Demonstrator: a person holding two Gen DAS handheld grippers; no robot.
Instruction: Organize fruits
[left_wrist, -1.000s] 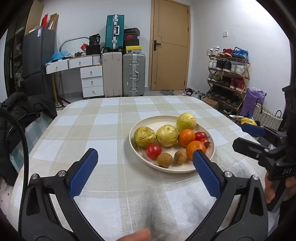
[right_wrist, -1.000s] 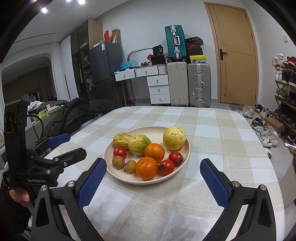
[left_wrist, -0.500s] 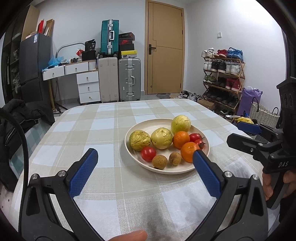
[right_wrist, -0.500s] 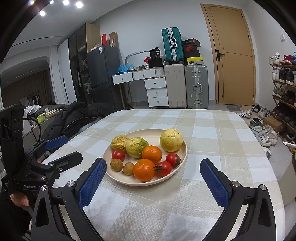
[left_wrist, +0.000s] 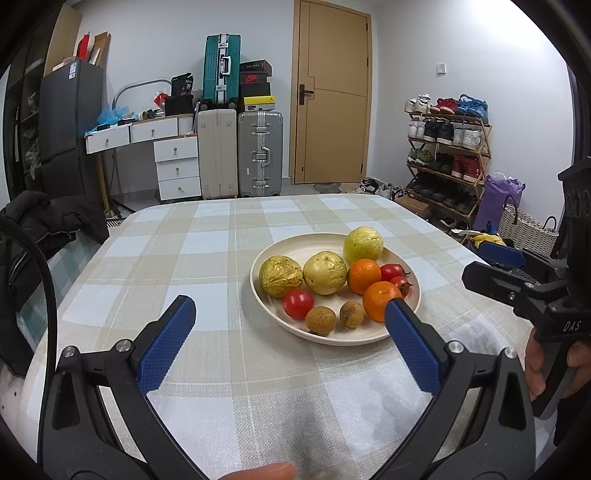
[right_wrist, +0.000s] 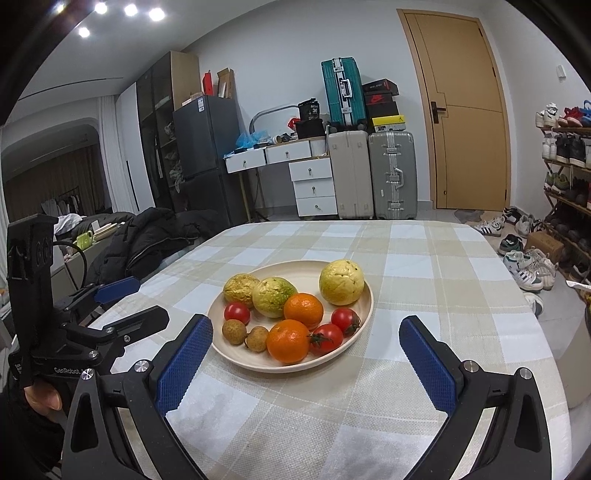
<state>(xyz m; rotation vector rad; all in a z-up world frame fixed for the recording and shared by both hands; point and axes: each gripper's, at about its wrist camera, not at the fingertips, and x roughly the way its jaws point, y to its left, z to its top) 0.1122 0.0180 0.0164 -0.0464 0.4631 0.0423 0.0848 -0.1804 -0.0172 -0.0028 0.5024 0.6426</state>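
Both wrist cameras look forward and slightly down along their own spread fingers across the table, the left from the plate's near left, the right from its near right, sharing plate and back wall.

plate: we've got it mid-table
guavas: 12 o'clock in it
longans: 7 o'clock
oranges: 6 o'clock
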